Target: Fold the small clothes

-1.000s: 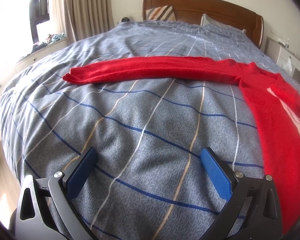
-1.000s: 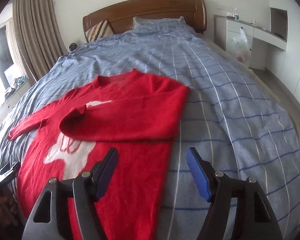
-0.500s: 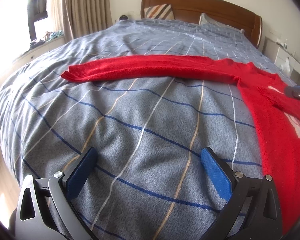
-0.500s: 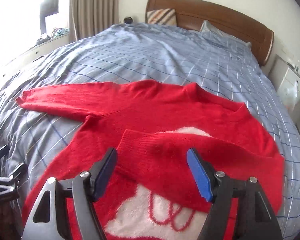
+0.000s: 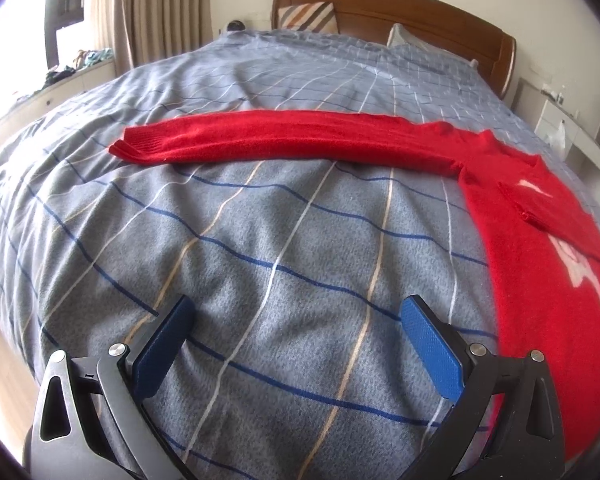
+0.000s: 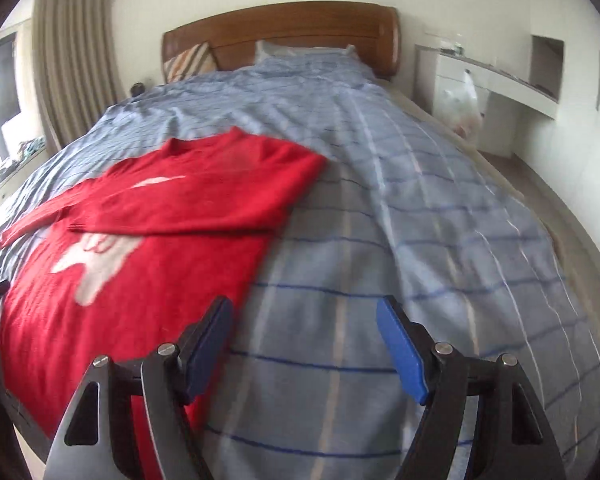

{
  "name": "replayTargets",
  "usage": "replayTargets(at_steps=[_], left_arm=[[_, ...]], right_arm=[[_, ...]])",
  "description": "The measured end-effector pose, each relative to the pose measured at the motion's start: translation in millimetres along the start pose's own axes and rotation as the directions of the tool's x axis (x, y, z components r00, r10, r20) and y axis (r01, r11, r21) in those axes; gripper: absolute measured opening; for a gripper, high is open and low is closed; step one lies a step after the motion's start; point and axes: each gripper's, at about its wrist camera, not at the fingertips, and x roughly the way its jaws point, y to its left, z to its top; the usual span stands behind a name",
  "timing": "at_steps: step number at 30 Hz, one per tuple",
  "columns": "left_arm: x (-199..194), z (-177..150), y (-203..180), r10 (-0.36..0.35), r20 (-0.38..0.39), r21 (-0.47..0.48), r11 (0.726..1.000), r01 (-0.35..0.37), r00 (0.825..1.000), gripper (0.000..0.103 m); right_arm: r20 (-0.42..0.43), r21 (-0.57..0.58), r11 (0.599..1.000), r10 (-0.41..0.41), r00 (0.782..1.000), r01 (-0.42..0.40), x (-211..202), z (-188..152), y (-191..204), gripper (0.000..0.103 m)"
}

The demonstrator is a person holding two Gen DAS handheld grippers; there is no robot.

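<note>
No text, label, brand or number can be read in either view; the red sweater (image 6: 148, 240) carries only a white figure (image 6: 96, 264) with red line marks on its front, partly covered by a folded sleeve, and it forms no letters

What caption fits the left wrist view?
Open left tongs over the bedspread; red sweater has one sleeve still unfolded.
</note>
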Motion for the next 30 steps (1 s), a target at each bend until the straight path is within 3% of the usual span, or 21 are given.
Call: replayTargets(at_steps=[3,5,8,10,13,16,17,18,20,24,27,30], left_arm=[[-2.3,22.6,20.3,-0.028,0.015,-0.054,0.998,0.029,0.999,0.103],[-1.6,42.6,42.8,0.013,0.033,-0.106,0.994,-0.010,0.999,0.103],[6.3,73.4,89.3,0.104,0.043,-0.206,0.974,-0.093,0.994,0.103],[20.6,89.4,120.9,0.151,0.013,-0.273,0.951,-0.142,0.988,0.103],[55.2,103.5,156.4,0.110,-0.084,-0.361,0.923,-0.133,0.990,0.101],[79.0,103.6,170.6,0.087,-0.143,-0.418,0.897,-0.140,0.986,0.073],[79.5,104.9,170.6,0.091,-0.134,-0.417,0.898,-0.139,0.987,0.049],[80.1,107.0,169.1,0.064,-0.126,-0.415,0.903,-0.112,0.990,0.005],[74.1,115.0,162.3,0.050,-0.126,-0.406,0.909,-0.098,0.991,0.003],[31.6,153.4,122.5,0.053,-0.018,-0.279,0.959,-0.056,0.998,0.003],[-4.0,190.4,62.0,-0.038,0.072,-0.161,0.986,0.049,0.997,0.003],[-33.5,219.0,-24.5,-0.172,0.133,-0.002,0.985,0.174,0.976,0.003]], right_arm=[[-0.035,0.076,0.997,0.004,0.999,-0.001,13.5,-18.3,-21.3,0.074],[0.010,0.099,0.995,0.013,1.000,-0.014,13.2,-25.5,-22.7,0.075],[0.006,0.085,0.996,-0.004,1.000,0.003,14.7,-23.0,-17.8,0.080],[0.013,0.072,0.997,-0.014,1.000,0.013,16.8,-25.4,-15.2,0.082],[0.017,0.062,0.998,-0.021,1.000,0.020,18.6,-27.6,-14.6,0.083],[0.020,0.055,0.998,-0.031,0.999,0.030,18.4,-29.3,-13.4,0.083],[0.021,0.053,0.998,-0.035,0.999,0.034,17.8,-30.7,-13.0,0.083],[0.022,0.051,0.998,-0.038,0.999,0.037,17.7,-31.3,-12.8,0.083],[0.023,0.048,0.998,-0.042,0.999,0.041,17.4,-31.3,-12.1,0.083],[0.023,0.048,0.998,-0.042,0.999,0.041,16.1,-32.4,-11.4,0.083],[0.023,0.048,0.998,-0.042,0.999,0.041,16.2,-32.3,-11.6,0.083],[0.023,0.048,0.998,-0.042,0.999,0.041,16.1,-32.2,-11.9,0.084]])
